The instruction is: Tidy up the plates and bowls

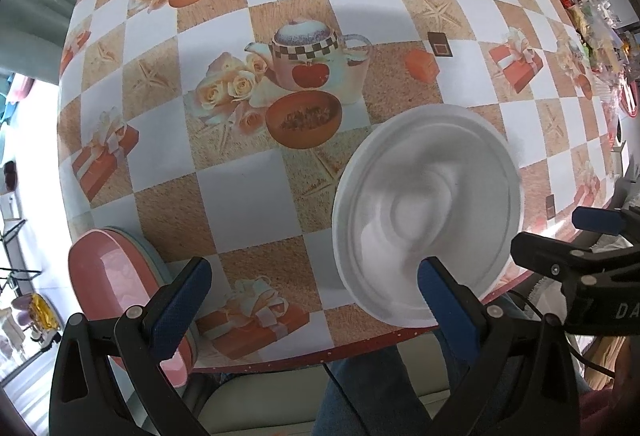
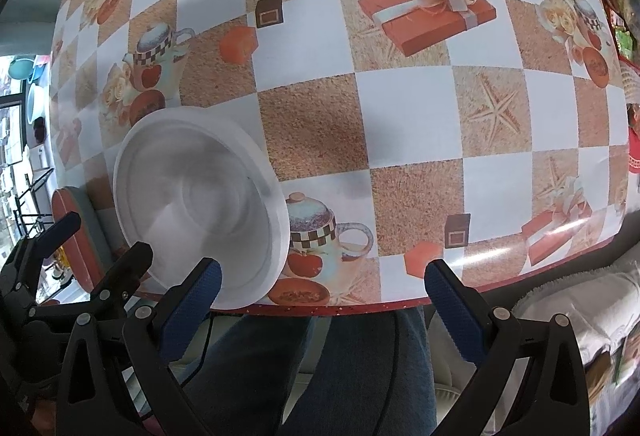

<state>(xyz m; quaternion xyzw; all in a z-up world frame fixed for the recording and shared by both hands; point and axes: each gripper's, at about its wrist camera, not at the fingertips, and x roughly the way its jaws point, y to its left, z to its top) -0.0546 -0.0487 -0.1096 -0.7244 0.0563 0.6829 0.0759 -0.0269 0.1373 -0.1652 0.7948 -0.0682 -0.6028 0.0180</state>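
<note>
A white bowl sits at the front edge of the checkered table, its inside blurred. My left gripper is open, and its right fingertip overlaps the bowl's near rim without gripping it. A pink plate tops a short stack by my left fingertip. In the right wrist view the white bowl lies left of my open right gripper, whose left fingertip is at the rim. The left gripper shows between the bowl and the plate stack.
The table's red-trimmed front edge runs just ahead of both grippers, with a person's jeans-clad legs below it. Packets and clutter line the far right side. The right gripper shows beside the bowl in the left wrist view.
</note>
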